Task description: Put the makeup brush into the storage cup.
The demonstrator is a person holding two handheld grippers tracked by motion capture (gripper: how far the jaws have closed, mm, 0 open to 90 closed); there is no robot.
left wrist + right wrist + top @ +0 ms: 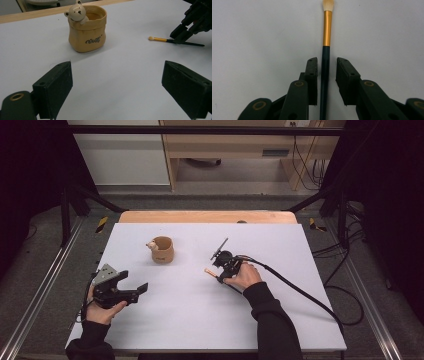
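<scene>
A thin brush (327, 27) with a pale tip, gold ferrule and dark handle lies flat on the white table. My right gripper (327, 61) is down over it, open, one jaw on each side of the handle; a small gap shows on the right side. In the high view this gripper (222, 270) sits right of centre, with the brush tip (209, 271) poking out to its left. A tan bear-faced cup (162, 250) stands upright at centre left. My left gripper (134, 280) rests open and empty near the left edge, facing the cup (87, 32) and the brush (160, 39).
The white table surface (200, 315) is bare in front of both hands. A wooden strip (207, 216) runs along its far edge. The right gripper's black cable (300, 292) trails off to the right. Metal rails flank the table.
</scene>
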